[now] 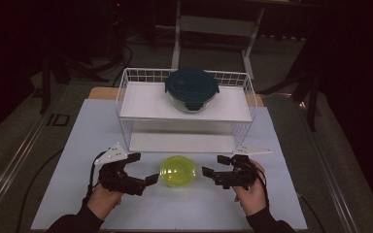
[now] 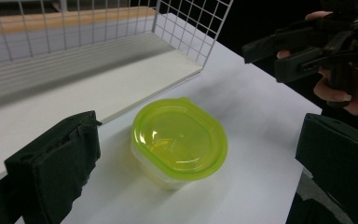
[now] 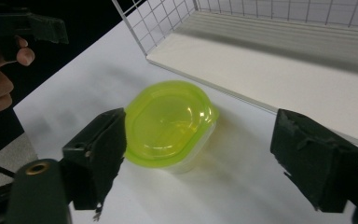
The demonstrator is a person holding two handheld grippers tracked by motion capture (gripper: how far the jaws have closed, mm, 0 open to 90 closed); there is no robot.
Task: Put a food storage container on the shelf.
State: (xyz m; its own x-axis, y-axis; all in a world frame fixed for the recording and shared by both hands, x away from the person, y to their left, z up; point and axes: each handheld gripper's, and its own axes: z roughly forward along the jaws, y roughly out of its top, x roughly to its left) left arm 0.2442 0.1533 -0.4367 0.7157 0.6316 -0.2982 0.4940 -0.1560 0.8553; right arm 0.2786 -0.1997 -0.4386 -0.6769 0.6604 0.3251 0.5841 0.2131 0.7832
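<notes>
A small clear tub with a lime-green lid [image 1: 178,172] [image 2: 179,140] [image 3: 168,122] sits on the white table, just in front of the wire rack. My left gripper [image 1: 143,169] [image 2: 198,156] is open at the tub's left side, jaws wide apart and not touching it. On the tub's right, my right gripper [image 1: 214,165] [image 3: 200,158] also stands open, facing the tub with a small gap. The right gripper [image 2: 307,46] appears in the left gripper view, and the left gripper [image 3: 23,25] appears in the right gripper view. A round glass container with a dark teal lid [image 1: 191,89] rests on the rack's top shelf.
The white wire rack [image 1: 126,92] has two white shelves; its lower shelf [image 1: 182,142] [image 2: 98,88] [image 3: 284,70] lies directly behind the tub. A white mat [image 1: 92,131] covers the table, with its front edge near the person's hands. Dark floor and stands surround the table.
</notes>
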